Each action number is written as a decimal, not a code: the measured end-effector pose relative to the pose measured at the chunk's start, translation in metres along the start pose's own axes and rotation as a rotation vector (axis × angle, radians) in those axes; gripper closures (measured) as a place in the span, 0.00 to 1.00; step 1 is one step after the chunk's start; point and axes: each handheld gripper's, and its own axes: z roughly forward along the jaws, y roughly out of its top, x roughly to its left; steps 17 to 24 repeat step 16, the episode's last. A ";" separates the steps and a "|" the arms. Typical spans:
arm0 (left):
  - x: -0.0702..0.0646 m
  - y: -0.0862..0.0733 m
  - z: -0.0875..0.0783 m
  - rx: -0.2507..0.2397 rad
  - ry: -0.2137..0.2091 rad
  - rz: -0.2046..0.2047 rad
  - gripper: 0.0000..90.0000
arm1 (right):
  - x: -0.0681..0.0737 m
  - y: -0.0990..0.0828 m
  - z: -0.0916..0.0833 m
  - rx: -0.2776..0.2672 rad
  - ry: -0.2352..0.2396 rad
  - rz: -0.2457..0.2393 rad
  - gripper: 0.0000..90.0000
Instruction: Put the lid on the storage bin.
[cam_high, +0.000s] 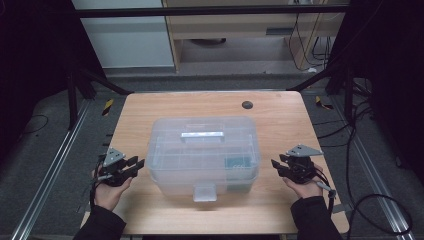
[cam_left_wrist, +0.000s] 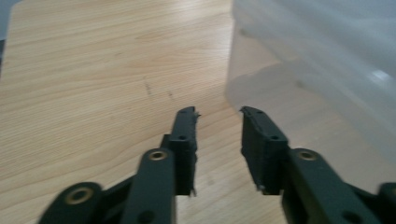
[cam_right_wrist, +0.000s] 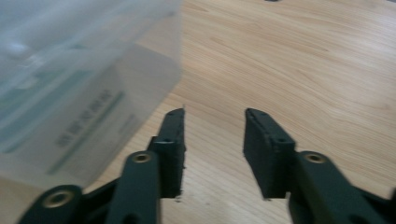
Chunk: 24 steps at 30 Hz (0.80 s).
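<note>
At the centre of the wooden surface (cam_high: 150, 110) stands a translucent plastic storage box (cam_high: 204, 152), lid on, with a flat carrying handle (cam_high: 202, 134) on top and a front latch (cam_high: 204, 192) facing the near edge; its long axis runs left to right. Some greenish printed contents (cam_right_wrist: 70, 126) show through the wall at its right end. Left tongs (cam_high: 131, 165) sit just off the box's left end and right tongs (cam_high: 281, 165) just off its right end, each pointing inward toward the box, neither touching it. Both tongs stand partly open and grip nothing; in the left gripper view the jaws frame bare wood with the box wall just beyond, and the right gripper view mirrors this. Each hand appears about equally near its own end, so the box lies directly between the two, across the line joining them. Judged from this symmetry, a coming move would probably close in on both short ends, or rise to the lid.
</note>
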 end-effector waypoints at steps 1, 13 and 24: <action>0.002 -0.002 0.002 0.002 0.012 -0.007 0.65 | -0.003 -0.002 0.001 -0.005 -0.015 0.010 0.55; 0.023 -0.019 0.016 0.071 0.115 -0.037 0.39 | -0.028 -0.020 0.009 0.000 -0.108 0.081 0.30; 0.026 -0.021 0.017 0.076 0.129 -0.041 0.38 | -0.035 -0.023 0.010 0.016 -0.123 0.106 0.27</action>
